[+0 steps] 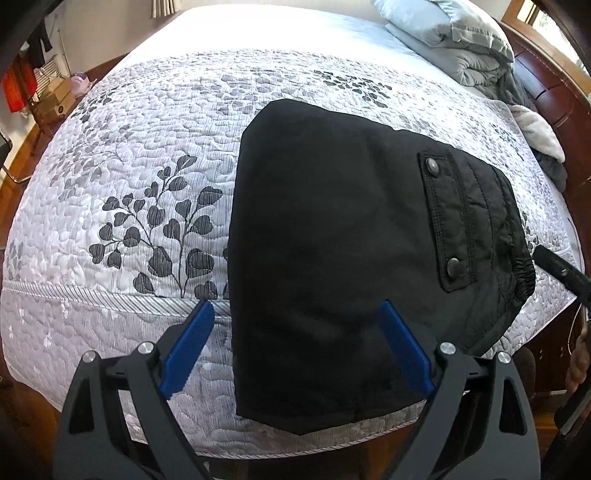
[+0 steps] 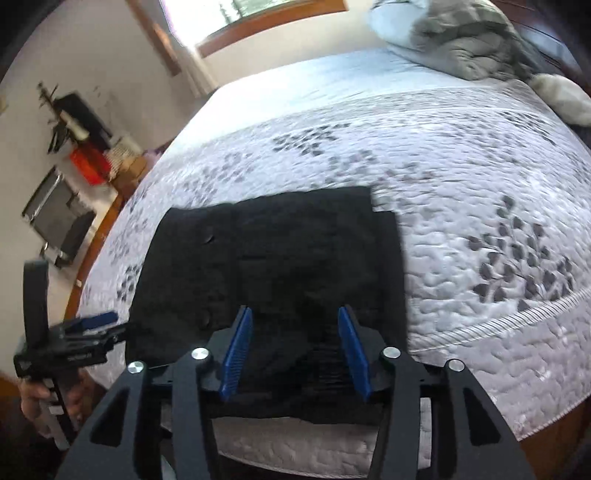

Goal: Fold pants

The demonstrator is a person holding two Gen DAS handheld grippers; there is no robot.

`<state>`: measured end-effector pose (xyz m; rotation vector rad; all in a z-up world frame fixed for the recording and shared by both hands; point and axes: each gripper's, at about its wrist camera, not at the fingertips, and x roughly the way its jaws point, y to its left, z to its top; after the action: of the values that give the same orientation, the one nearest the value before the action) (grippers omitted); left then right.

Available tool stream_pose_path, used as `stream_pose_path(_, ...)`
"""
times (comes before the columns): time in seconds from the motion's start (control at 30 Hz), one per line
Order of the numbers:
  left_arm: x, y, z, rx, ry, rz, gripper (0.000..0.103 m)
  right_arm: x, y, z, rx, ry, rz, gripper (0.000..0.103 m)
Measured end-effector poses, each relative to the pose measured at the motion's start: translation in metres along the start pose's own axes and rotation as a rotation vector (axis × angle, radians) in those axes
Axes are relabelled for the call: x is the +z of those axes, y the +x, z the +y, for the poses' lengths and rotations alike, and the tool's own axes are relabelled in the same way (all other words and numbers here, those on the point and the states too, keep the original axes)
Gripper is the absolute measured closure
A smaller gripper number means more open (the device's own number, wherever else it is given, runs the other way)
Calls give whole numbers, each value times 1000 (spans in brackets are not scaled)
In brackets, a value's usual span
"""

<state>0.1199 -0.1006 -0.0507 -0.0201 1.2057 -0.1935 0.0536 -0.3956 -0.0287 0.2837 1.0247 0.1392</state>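
- We are looking down at black pants [image 1: 332, 258], folded into a compact block and lying on a quilted bedspread [image 1: 129, 166] near the bed's front edge.
- We are holding the left tongs [image 1: 295, 350] spread wide above the pants' near corner; nothing is sitting between the blue pads.
- We are holding the right tongs [image 2: 295, 350] parted over the cloth, pinching nothing that we can see.
- We are judging the pants soft, light and floppy, not fragile; the thick waistband looks firmer, so an edge or corner seems the best place to take hold.
- The left view is sharp: it is showing a flap with two metal snaps [image 1: 443, 221] and a gathered waistband, which blur hides in the right view.
- The right view is showing the other tongs from the side, a hand [image 2: 48, 402] gripping them, and a window [image 2: 258, 14].
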Motion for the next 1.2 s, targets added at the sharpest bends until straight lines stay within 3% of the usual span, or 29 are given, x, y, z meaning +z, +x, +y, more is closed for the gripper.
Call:
stream_pose_path(0.13,-1,3,2,1,-6,8,12,-9,27,-2,-73,-1,79,61)
stream_pose_path(0.33,1,9,6,-2,-16,26,12,-12,37,-12,-56,36,109,63)
stream_pose_path(0.53,19,7,3,6,-4,-7,12,16,23,-16,-71,41,47,61)
stream_pose_path(0.93,75,24,-17,25,62,-35,12,71,61,-25,-50,68,44,61)
stream_pose_path(1.07,93,43,-21,-4,79,15,12,78,83,-33,-69,83,110,62)
stream_pose_path(1.2,97,68,-9,-45,14,82,6,75,100,-39,-72,95,143,62)
